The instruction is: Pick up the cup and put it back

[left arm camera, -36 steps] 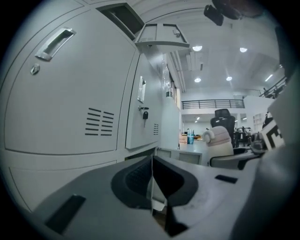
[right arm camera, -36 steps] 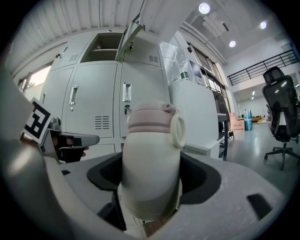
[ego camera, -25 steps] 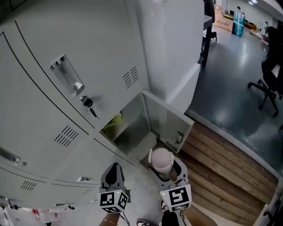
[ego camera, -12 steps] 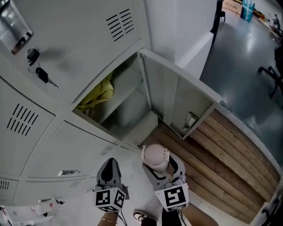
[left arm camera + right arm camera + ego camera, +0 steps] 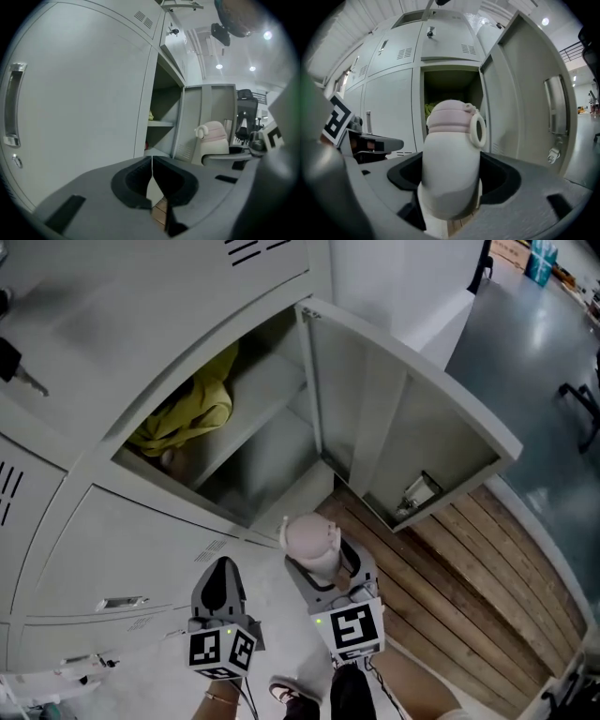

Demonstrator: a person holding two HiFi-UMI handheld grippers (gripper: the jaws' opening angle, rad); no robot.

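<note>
Both grippers have sunk since a second ago, and the open locker now looms larger and higher in the head view, so I read this as lining up for the put-back.

Nearest me, the left gripper (image 5: 218, 570) is closed on nothing. Its own view shows the two jaws meeting along a thin seam, and it hangs in front of the closed lower door (image 5: 141, 549). Just beside it, the right gripper (image 5: 333, 576) stands wide, clamped on the lower body of the cup (image 5: 310, 542). The cup is upright, its pale pink lid on top, with the carry loop (image 5: 478, 130) on the side toward the open door (image 5: 403, 437). It is held in the air just short of the compartment's lower lip (image 5: 234, 521), above where the pale floor meets the wooden planks (image 5: 469, 587).

Beyond the lip lie the compartment floor (image 5: 281, 460), then the shelf (image 5: 246, 424), with a yellow cloth (image 5: 187, 413) bunched on it at the back.

To do this well, I'd keep the cup vertical and carry it in over the lip rather than into it. The lid must pass under the shelf and stay clear of the door's hinge edge. I'd release only once the base sits flat on the compartment floor, keeping the left gripper parked out of the way.
</note>
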